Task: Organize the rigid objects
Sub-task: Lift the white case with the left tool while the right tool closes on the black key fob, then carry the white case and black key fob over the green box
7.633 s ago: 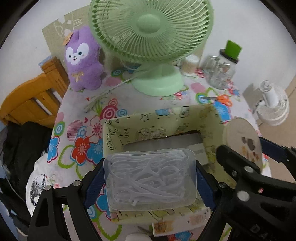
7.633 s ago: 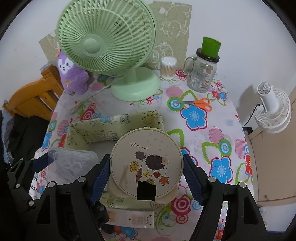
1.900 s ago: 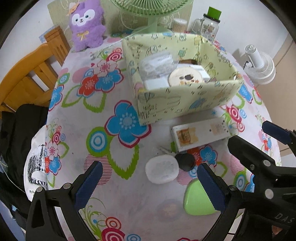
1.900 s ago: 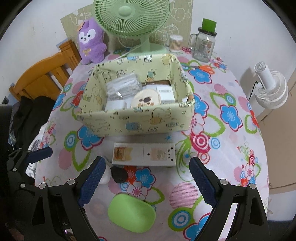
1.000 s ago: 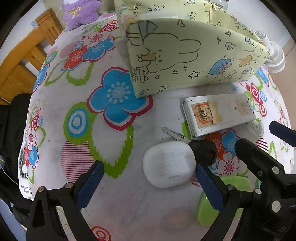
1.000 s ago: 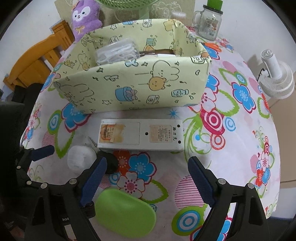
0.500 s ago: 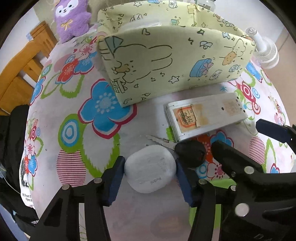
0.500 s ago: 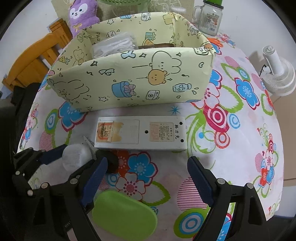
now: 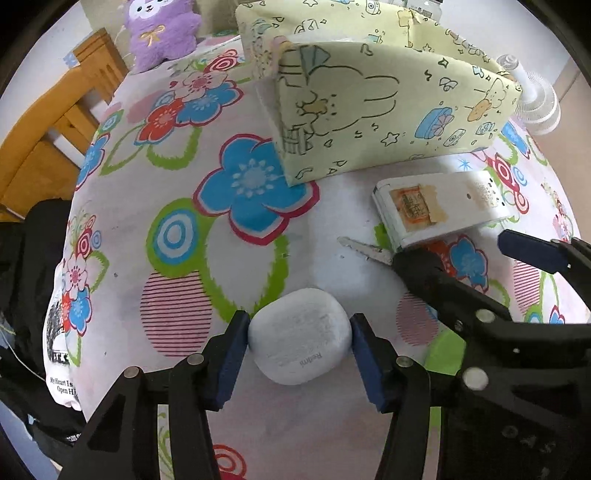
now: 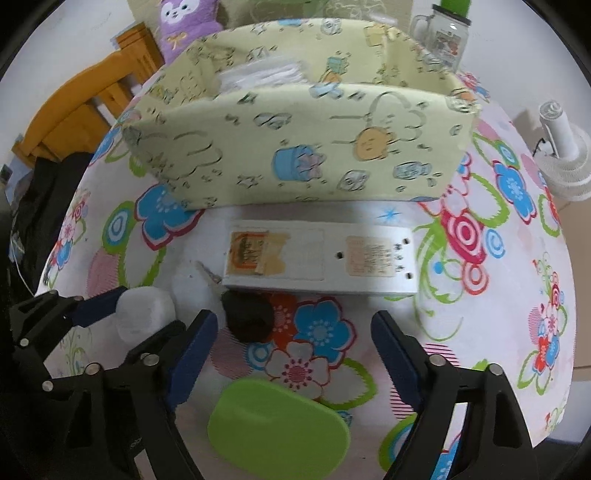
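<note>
On the floral tabletop, the left tool clamps the white earbud case, while the right tool, empty jaws closing, hovers nearer the green oval case, just below the black-headed key.

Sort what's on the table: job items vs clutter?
Job:
white earbud case, clamped in left tool
green case, under the closing right tool
key
white power strip
yellow storage box

Clutter:
purple plush
glass jar
white fan
</note>
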### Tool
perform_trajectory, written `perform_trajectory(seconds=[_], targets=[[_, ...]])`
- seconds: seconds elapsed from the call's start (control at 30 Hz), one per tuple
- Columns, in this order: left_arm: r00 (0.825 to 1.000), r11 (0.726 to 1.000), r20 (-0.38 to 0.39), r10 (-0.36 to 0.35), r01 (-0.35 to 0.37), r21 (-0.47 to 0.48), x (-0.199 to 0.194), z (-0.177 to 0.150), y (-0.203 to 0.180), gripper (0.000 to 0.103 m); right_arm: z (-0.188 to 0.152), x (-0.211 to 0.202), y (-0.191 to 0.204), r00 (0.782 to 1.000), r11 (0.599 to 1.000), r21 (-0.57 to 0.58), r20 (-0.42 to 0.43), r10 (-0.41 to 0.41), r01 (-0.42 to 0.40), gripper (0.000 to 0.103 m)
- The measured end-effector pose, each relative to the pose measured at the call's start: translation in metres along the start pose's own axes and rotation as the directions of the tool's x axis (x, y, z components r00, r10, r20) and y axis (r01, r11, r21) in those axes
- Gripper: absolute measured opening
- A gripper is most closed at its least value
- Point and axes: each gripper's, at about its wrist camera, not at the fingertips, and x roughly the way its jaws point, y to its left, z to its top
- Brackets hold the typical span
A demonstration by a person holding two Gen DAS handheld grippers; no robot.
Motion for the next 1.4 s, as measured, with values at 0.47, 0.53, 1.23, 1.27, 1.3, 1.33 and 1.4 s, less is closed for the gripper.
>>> perform_trajectory(seconds=[0.47, 0.53, 1.23, 1.27, 1.3, 1.33, 1.4], targets=[[1.0, 1.0, 0.002, 0.0, 0.0, 0.016, 0.0, -0.007, 0.01, 0.057, 0.0, 0.02, 0.022, 0.999, 0.999, -0.018, 0.0, -0.041, 0.041, 0.059], [1.0, 1.0, 0.004, 0.001, -0.001, 0.016, 0.0, -0.007, 0.012, 0.057, 0.001, 0.019, 0.026, 0.999, 0.999, -0.025, 0.004, -0.035, 0.035, 0.05], [1.0, 1.0, 0.008, -0.01, 0.01, -0.009, -0.02, -0.027, -0.001, 0.057, -0.011, -0.003, 0.025, 1.0, 0.999, -0.033, -0.001, 0.011, -0.011, 0.035], [1.0, 1.0, 0.01, -0.011, 0.011, -0.009, -0.022, -0.027, -0.002, 0.057, -0.012, -0.006, 0.023, 1.0, 0.999, -0.03, 0.0, 0.014, -0.014, 0.035], [1.0, 1.0, 0.01, -0.013, 0.013, -0.01, -0.023, -0.027, -0.003, 0.057, -0.013, -0.008, 0.021, 1.0, 1.0, -0.025, 0.0, 0.015, -0.015, 0.035], [1.0, 1.0, 0.01, -0.016, 0.016, -0.008, -0.025, -0.026, -0.004, 0.057, -0.013, -0.01, 0.02, 1.0, 1.0, -0.021, 0.002, 0.015, -0.015, 0.035], [1.0, 1.0, 0.011, -0.02, 0.02, -0.005, -0.029, -0.025, -0.005, 0.057, -0.014, -0.015, 0.017, 1.0, 1.0, -0.014, 0.007, 0.017, -0.017, 0.035]])
